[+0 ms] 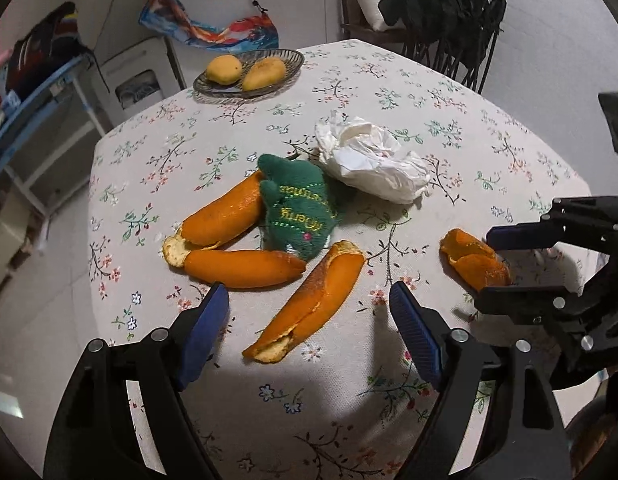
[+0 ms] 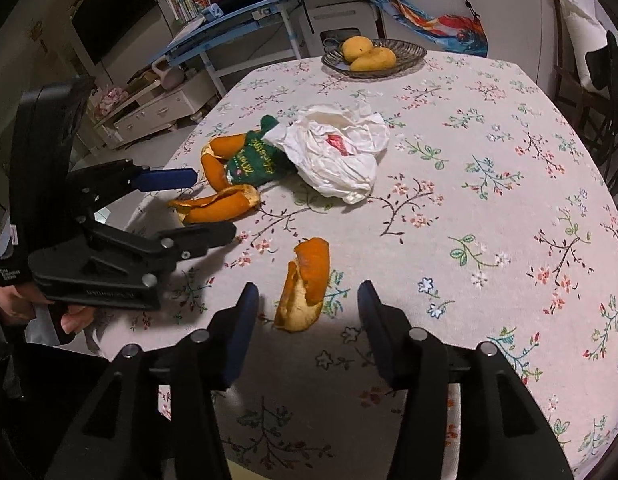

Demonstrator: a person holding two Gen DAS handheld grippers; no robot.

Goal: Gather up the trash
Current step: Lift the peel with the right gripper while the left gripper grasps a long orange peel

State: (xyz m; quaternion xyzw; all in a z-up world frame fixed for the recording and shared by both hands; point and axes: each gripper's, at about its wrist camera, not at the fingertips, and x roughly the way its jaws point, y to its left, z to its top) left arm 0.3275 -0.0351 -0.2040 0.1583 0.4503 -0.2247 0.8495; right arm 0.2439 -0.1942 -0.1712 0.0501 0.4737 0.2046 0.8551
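Several orange peels lie on the flowered tablecloth [image 1: 449, 92]. My left gripper [image 1: 308, 291] is open, its blue pads on either side of a long peel [image 1: 329, 280] without touching it. Two more peels [image 1: 229, 216] lie beside a green cloth pouch [image 1: 297, 208], with a crumpled white plastic bag [image 1: 373, 160] behind it. My right gripper [image 2: 307, 287] is open too, and a short curled peel [image 2: 309, 264] rests on the cloth between its fingers, clear of both pads. That peel [image 1: 469, 260] and the right gripper [image 1: 487, 268] also show in the left wrist view.
A woven dish [image 1: 293, 58] with two mangoes [image 1: 225, 70] stands at the table's far edge. Chairs draped with black fabric [image 1: 441, 8] stand behind the table. A blue shelf [image 2: 229, 16] and a low cabinet [image 2: 157, 112] stand off the table's left side.
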